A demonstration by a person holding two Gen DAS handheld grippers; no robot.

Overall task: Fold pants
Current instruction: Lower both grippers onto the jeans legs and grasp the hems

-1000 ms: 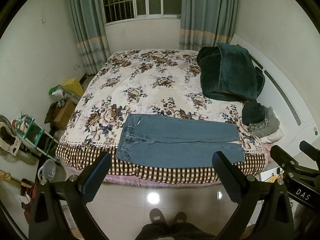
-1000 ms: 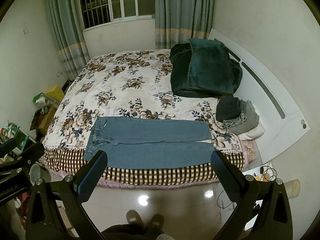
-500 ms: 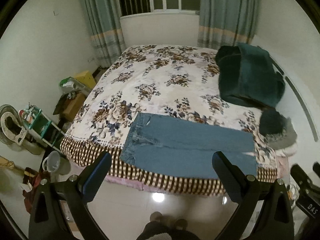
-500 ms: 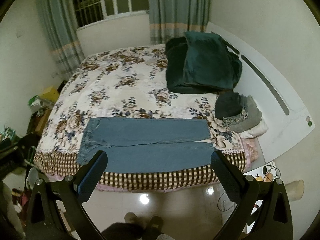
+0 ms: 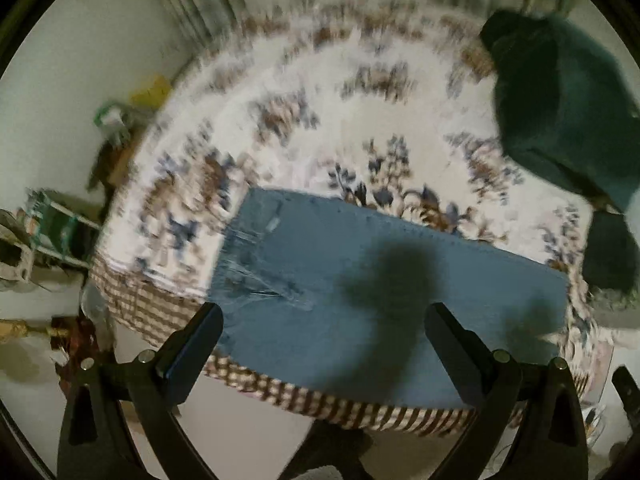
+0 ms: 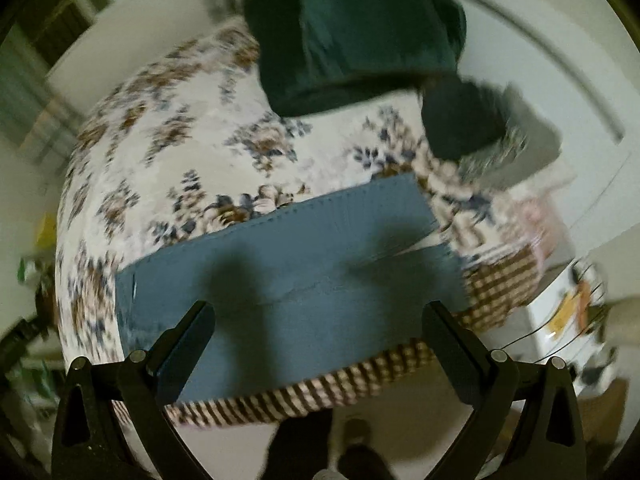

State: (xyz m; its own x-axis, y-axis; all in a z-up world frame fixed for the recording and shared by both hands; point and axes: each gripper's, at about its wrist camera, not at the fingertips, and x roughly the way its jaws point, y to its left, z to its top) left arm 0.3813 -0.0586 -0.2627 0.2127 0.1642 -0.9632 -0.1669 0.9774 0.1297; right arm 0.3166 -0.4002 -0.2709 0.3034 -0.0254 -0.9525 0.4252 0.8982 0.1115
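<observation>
Blue jeans (image 5: 360, 280) lie flat along the near edge of the floral bed (image 5: 320, 120), waist to the left, leg ends to the right; they also show in the right wrist view (image 6: 304, 280). My left gripper (image 5: 322, 320) is open and empty above the waist half, near the bed's front edge. My right gripper (image 6: 320, 320) is open and empty above the leg half. Both views are blurred by motion. Shadows of the grippers fall on the denim.
A dark green blanket (image 5: 568, 112) is piled at the bed's far right, also in the right wrist view (image 6: 360, 28). Folded dark and grey clothes (image 6: 488, 128) sit by the jeans' leg ends. Shelves and clutter (image 5: 52, 232) stand left of the bed. A checked bed skirt (image 5: 360, 404) hangs in front.
Both grippers have moved forward and down toward the bed; the jeans now fill much more of each view. The jaws stay open. The jeans have not moved.
</observation>
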